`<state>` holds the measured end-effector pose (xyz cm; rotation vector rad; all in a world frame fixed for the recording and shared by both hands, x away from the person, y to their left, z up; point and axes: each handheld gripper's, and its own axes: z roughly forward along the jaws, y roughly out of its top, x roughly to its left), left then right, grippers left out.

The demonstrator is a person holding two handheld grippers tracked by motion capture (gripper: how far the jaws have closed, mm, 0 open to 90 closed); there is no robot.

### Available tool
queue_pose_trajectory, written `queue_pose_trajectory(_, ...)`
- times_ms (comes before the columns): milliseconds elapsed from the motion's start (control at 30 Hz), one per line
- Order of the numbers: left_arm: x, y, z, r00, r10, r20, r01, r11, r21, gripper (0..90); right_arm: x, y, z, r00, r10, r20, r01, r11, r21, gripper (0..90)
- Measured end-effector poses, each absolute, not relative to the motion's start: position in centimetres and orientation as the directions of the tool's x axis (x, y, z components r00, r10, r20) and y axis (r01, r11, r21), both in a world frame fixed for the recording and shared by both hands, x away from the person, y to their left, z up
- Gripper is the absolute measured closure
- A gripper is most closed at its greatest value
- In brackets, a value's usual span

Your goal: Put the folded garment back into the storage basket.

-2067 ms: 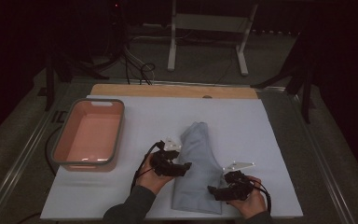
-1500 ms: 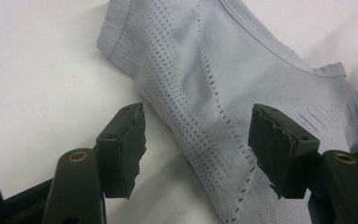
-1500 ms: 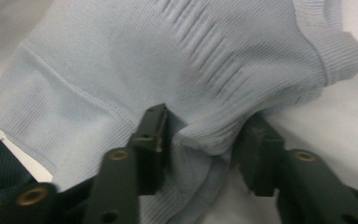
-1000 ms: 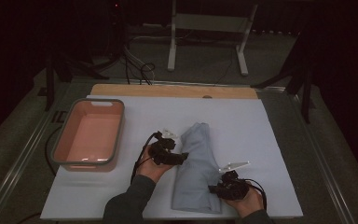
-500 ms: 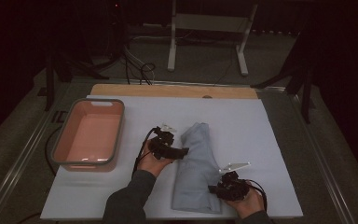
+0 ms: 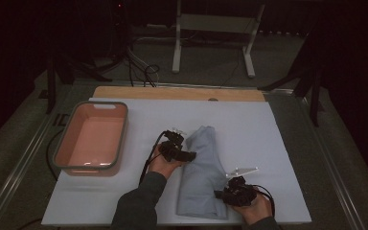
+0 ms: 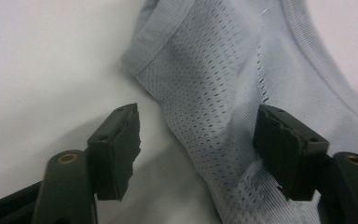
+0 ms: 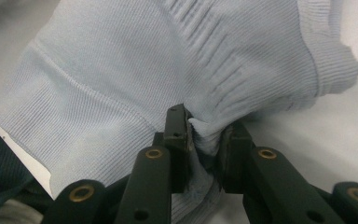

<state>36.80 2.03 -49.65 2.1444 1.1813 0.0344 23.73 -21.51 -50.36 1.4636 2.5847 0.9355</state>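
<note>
- Garment (image 6: 202, 175): I see a pale blue mesh top lying folded lengthwise on the white worktop (image 6: 278, 143), right of centre and running from mid-board toward the near edge.
- Right gripper (image 8: 204, 140): its fingers are pinched nearly closed on a bunched fold of the near hem, which puckers between the pads.
- Left gripper (image 7: 196, 154): it is set at the garment's left edge, by the ribbed trim. The fingers stand partly apart and have just been closing; one pad sits over bare worktop and the other over the mesh. The fabric edge lies between them, not yet pressed.
- Risk one: I judge that the left fingers could close on one layer only, or slip off the thin edge, and the fold would open when lifted.
- Risk two: the right pinch holds a small bunch. A hard pull from the left could drag it free or skew the fold.
- Risk three: the mesh may snag on the serrated pads.
- Edges: the hem and the right hand (image 6: 255, 207) lie close to the near edge of the worktop, with little room to draw back.
- Open room: the board is bare to the right of the garment and beyond it. The pink tub (image 6: 92, 139) stands well apart on the left.
</note>
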Motion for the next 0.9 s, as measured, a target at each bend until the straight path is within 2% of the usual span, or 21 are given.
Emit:
queue_pose_trajectory(133, 37.1, 1.6, -50.0, 0.576, 0.759, -0.305, 0.757, -0.353, 0.55, 42.1, 23.7, -21.6, -50.4, -0.558, 0.788, 0.261, 0.772, 0.377, 0.512, 77.2)
queue_pose_trajectory(267, 37.3, 1.1, -50.2, 0.573, 0.759, -0.31, 0.764, -0.357, 0.538, 44.3, 23.7, -21.6, -50.4, -0.554, 0.789, 0.266, 0.774, 0.372, 0.512, 77.1)
queue_pose_trajectory(600, 37.5, 0.5, -50.7, 0.544, 0.778, -0.314, 0.783, -0.337, 0.522, 44.3, 23.7, -21.5, -50.4, -0.549, 0.793, 0.265, 0.777, 0.369, 0.51, 77.1)
queue_pose_trajectory(633, 37.5, 0.5, -50.7, 0.541, 0.778, -0.319, 0.787, -0.335, 0.518, 48.2, 23.7, -21.5, -50.3, -0.548, 0.794, 0.263, 0.778, 0.368, 0.509, 77.0)
queue_pose_trajectory(800, 37.4, 0.1, -50.8, 0.541, 0.763, -0.353, 0.793, -0.323, 0.517, 79.1, 23.7, -21.4, -50.3, -0.536, 0.8, 0.27, 0.785, 0.356, 0.507, 77.9)
queue_pose_trajectory(900, 37.3, 0.2, -50.3, 0.557, 0.761, -0.333, 0.778, -0.337, 0.53, 83.4, 23.7, -21.5, -50.3, -0.527, 0.801, 0.284, 0.792, 0.343, 0.504, 79.4)
